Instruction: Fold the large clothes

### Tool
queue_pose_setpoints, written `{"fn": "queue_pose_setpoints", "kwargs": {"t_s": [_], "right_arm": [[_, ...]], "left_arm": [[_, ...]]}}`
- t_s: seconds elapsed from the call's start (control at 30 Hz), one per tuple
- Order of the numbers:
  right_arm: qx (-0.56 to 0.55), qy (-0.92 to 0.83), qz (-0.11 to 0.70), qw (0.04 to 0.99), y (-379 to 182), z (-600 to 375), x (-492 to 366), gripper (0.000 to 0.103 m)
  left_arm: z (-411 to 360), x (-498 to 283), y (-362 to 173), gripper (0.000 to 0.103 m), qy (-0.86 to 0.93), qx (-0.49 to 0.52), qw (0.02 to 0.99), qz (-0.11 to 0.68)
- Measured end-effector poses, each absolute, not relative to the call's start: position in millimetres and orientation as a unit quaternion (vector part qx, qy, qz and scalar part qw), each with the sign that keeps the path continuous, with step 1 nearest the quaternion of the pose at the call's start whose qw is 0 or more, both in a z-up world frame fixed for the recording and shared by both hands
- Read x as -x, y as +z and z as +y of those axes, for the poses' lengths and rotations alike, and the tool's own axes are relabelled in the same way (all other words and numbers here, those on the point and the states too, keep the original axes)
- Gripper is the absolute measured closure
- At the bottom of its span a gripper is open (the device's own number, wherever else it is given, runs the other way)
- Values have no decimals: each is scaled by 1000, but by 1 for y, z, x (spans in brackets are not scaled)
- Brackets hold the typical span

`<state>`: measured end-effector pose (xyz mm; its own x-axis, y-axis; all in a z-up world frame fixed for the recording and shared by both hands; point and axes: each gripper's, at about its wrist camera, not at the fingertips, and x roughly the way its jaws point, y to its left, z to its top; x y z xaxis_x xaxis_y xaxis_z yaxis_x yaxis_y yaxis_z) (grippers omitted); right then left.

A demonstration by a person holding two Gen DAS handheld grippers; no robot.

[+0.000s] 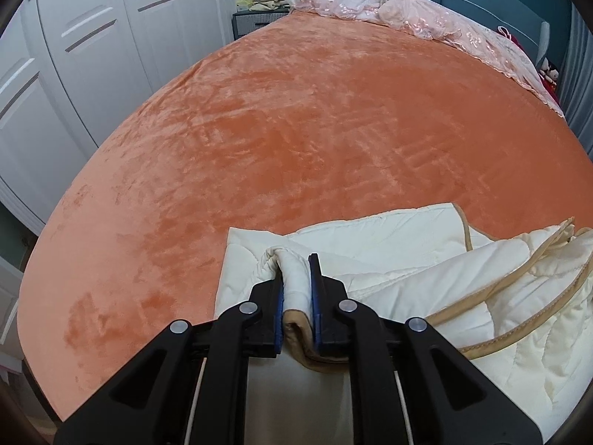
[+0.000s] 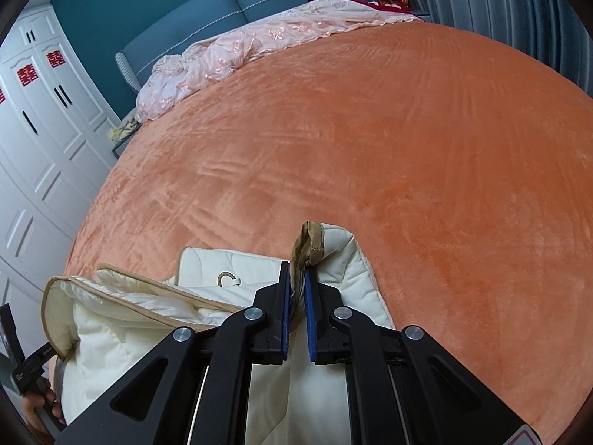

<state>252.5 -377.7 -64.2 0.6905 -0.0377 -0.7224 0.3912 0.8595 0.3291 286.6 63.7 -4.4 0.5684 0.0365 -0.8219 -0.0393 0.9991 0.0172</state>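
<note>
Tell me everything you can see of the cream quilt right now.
The cream quilt looks like padded, stitched cotton with tan binding along its edges. It lies partly folded in loose layers on the near end of the orange bedspread. The left gripper is shut on a bunched edge, and the right gripper is shut on a tan-bound corner that sticks up. A small loop shows on its top layer.

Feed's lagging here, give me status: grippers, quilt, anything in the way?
Left gripper shut on cream quilt edge. Right gripper shut on its tan-trimmed corner. Quilt partly folded on orange bed cover. Pink bedding far off, nothing blocking.
</note>
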Motion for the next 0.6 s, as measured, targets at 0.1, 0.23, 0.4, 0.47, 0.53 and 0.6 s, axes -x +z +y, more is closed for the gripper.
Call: {"fn": "queue_pose_setpoints", "kwargs": {"t_s": [0.1, 0.23, 0.4, 0.47, 0.53, 0.6], "right_arm": [[-246, -116, 374, 887, -68, -381, -254, 95], [-292, -93, 306, 901, -45, -394, -233, 86], [-289, -93, 260, 917, -12, -405, -209, 59], [-285, -92, 277, 913, -10, -408, -212, 54], [-280, -96, 301, 907, -11, -409, -219, 49], [-273, -97, 327, 899, -17, -408, -231, 47]], "left_arm": [[68, -287, -9, 91, 18, 13, 885, 465], [86, -278, 15, 84, -20, 71, 893, 443], [107, -264, 57, 34, -35, 95, 916, 387], [111, -259, 74, 30, -15, 74, 935, 346], [113, -264, 80, 29, -17, 74, 935, 347], [110, -279, 70, 29, -33, 82, 919, 385]]}}
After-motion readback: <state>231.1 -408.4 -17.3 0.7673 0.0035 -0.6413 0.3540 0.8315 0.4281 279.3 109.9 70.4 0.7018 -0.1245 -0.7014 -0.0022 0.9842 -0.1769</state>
